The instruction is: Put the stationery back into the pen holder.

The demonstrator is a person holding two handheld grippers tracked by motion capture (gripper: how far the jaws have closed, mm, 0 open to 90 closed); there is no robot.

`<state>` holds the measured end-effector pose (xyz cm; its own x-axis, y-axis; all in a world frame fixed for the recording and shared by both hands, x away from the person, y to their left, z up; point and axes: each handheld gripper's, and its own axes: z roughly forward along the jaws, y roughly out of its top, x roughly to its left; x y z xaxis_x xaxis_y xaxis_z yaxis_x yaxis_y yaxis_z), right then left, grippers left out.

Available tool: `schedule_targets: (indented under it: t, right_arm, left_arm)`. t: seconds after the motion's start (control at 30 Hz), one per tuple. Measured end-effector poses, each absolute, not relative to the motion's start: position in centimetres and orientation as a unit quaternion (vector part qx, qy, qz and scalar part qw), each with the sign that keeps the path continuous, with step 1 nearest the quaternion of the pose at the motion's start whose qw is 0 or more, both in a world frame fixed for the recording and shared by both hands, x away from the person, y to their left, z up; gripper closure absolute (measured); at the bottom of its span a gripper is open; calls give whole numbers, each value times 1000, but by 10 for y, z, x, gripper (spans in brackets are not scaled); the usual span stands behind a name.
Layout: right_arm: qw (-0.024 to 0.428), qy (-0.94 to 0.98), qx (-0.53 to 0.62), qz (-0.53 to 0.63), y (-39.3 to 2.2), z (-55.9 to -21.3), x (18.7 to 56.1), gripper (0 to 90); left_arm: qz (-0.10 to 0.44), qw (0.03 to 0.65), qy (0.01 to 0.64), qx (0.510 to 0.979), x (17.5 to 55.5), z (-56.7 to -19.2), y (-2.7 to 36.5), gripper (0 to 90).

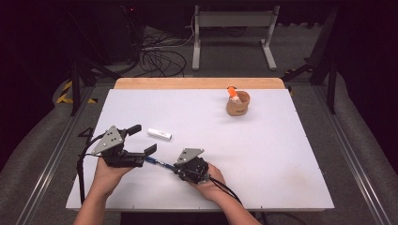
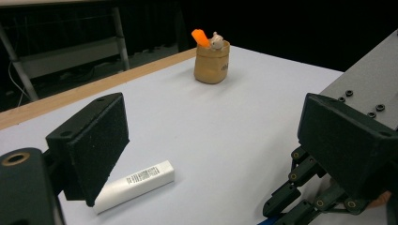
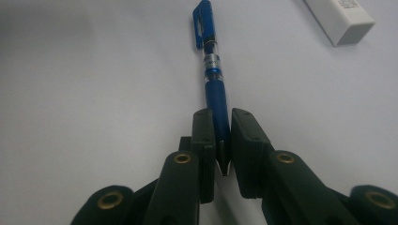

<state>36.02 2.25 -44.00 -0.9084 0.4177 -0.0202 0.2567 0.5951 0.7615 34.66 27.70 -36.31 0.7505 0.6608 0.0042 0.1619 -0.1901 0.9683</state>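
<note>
Fingers on my right gripper (image 3: 219, 140) are clamped on the blue pen (image 3: 210, 70), pads pressed against its barrel just above the tip, and the point pokes out between them toward the camera. From the right gripper view I can see the pen running straight away from the fingers, clip and cap end at the far end, its length lying low over the white desk (image 3: 94, 70). In the high view the right gripper (image 1: 174, 167) sits near the front edge of the desk (image 1: 263, 154), a little left of centre, held in the right hand (image 1: 206, 180), and the pen (image 1: 157, 162) stretches out from it to the left, toward my other gripper.

My left gripper (image 1: 143, 140) has its fingers spread wide with nothing between them; the left gripper view shows one black pad (image 2: 96, 145) at the left and the other (image 2: 345, 140) at the right, with bare desk in the gap. The left hand (image 1: 109, 174) holds it near the left front of the desk, and its nearer finger tip sits just beside the cap end of the pen; I can't tell whether they touch.

A white eraser (image 1: 159, 133) with a printed label lies flat on the desk, just beyond the left gripper and to its right. Far off, toward the back right of the desk, a small tan pot (image 1: 238, 104) stands upright with an orange piece (image 1: 232, 91) sticking out of its top.
</note>
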Motion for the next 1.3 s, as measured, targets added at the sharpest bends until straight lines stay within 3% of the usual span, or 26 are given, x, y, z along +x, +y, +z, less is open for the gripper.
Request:
schedule_targets:
  t: [0.8, 1.3]
  right_arm:
    - [89, 847, 208, 481, -19, -400, 363, 812]
    - [82, 832, 207, 507, -27, -386, 359, 815]
  left_arm:
    - [193, 542, 215, 789, 353, -387, 259, 141]
    - [226, 478, 154, 835, 353, -407, 243, 271]
